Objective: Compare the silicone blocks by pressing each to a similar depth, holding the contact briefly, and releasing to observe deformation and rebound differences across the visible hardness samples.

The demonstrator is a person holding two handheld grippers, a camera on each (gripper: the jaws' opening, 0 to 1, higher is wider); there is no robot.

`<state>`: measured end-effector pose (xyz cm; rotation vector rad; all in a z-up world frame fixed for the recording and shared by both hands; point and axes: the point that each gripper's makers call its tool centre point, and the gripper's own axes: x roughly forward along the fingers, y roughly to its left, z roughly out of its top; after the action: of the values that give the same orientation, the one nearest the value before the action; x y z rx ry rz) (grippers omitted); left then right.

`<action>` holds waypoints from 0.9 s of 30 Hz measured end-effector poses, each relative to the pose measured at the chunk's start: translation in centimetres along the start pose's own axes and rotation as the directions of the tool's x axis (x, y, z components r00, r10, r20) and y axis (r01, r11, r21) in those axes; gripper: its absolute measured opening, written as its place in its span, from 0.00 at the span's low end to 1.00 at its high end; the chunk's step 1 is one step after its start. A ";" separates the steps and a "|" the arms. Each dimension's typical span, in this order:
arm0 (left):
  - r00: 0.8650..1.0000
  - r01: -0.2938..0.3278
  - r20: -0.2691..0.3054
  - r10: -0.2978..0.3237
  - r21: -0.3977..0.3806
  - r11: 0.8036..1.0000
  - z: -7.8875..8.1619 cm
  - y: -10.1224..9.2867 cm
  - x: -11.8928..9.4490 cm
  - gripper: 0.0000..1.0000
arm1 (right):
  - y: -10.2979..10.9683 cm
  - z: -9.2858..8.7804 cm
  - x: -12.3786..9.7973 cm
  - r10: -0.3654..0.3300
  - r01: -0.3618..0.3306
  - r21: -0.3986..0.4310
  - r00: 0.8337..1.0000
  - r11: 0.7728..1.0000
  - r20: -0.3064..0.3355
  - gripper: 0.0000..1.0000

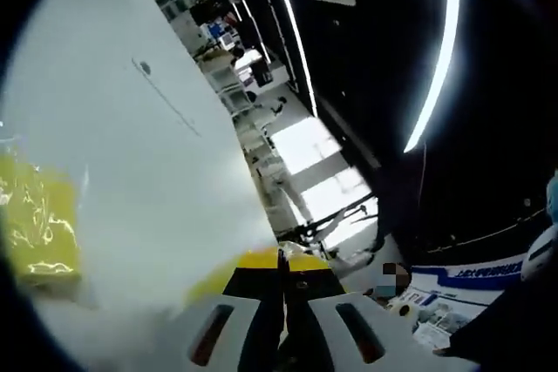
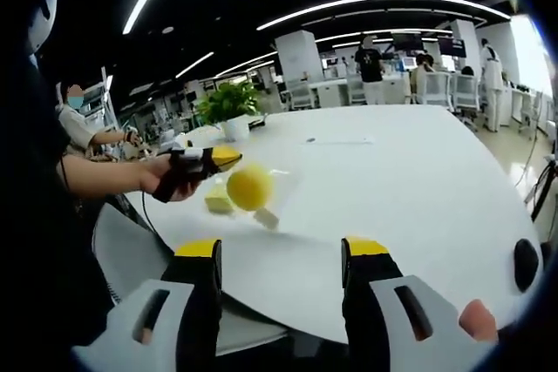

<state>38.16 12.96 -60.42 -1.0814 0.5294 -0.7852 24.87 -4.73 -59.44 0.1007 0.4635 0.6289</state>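
Right gripper (image 2: 281, 254) jaws apart, left gripper (image 2: 228, 159) pinched closed beside yellow ball (image 2: 249, 187) (no legible labels)

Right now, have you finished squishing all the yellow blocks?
Not yet. No sample looks squashed or pressed. The left gripper, jaws closed, is beside the yellow ball; its own view shows a bagged yellow block. The right gripper hangs open above the table, so its pressing remains.

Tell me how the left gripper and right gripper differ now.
The left gripper has its jaws closed together; the right gripper has them wide apart. The left gripper reaches over the white table beside the round yellow sample; the right gripper hangs at the table's near edge, away from it. Both have yellow jaw tips.
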 end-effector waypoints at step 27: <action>0.983 -0.147 0.095 0.155 -0.089 0.985 2.8 6.0 1.4 0.00 | 0.3 -1.5 0.9 0.015 -0.014 0.033 0.999 0.999 -0.049 0.49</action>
<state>42.82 14.96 -64.85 -1.1364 0.5545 -0.5767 24.66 -4.07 -61.09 0.1202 0.5214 0.6392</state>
